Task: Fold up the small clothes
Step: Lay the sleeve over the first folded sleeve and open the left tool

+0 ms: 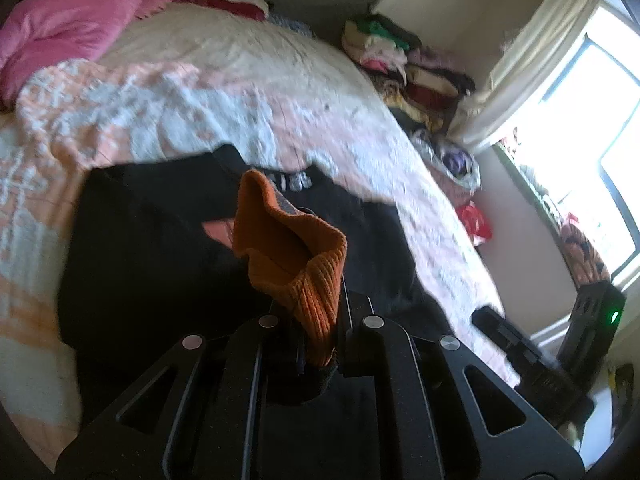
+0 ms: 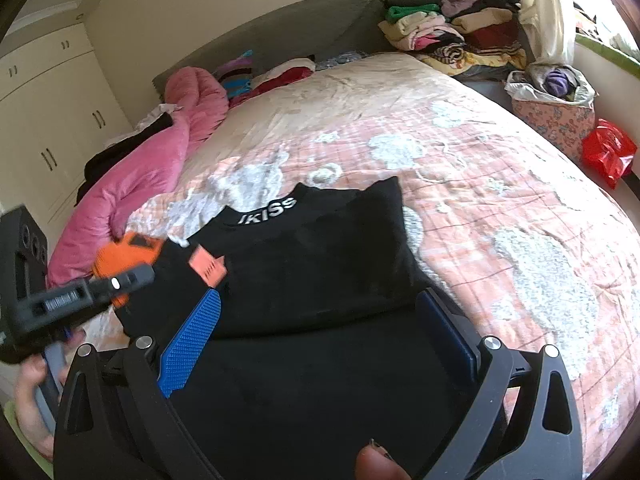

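Observation:
A black garment (image 2: pixel 320 248) with white lettering at the collar lies spread on the bed, a salmon tag (image 2: pixel 208 268) on it. My left gripper (image 1: pixel 316 312) is shut on an orange ribbed knit piece (image 1: pixel 280 240), which stands up from the jaws above the black garment (image 1: pixel 160 248). In the right wrist view the left gripper (image 2: pixel 132 276) and the orange piece (image 2: pixel 120 256) sit over the garment's left edge. My right gripper (image 2: pixel 320 332) hangs open over the garment's near part, its blue pads (image 2: pixel 192 336) wide apart with nothing pressed between them.
The bed carries a pink-and-white patterned quilt (image 2: pixel 500 200) and a rolled pink duvet (image 2: pixel 152 168) at the left. Stacked clothes (image 2: pixel 452 32) sit beyond the far right corner. A floral basket (image 2: pixel 556 112) and a red bag (image 2: pixel 608 152) stand beside the bed under the window (image 1: pixel 592 120).

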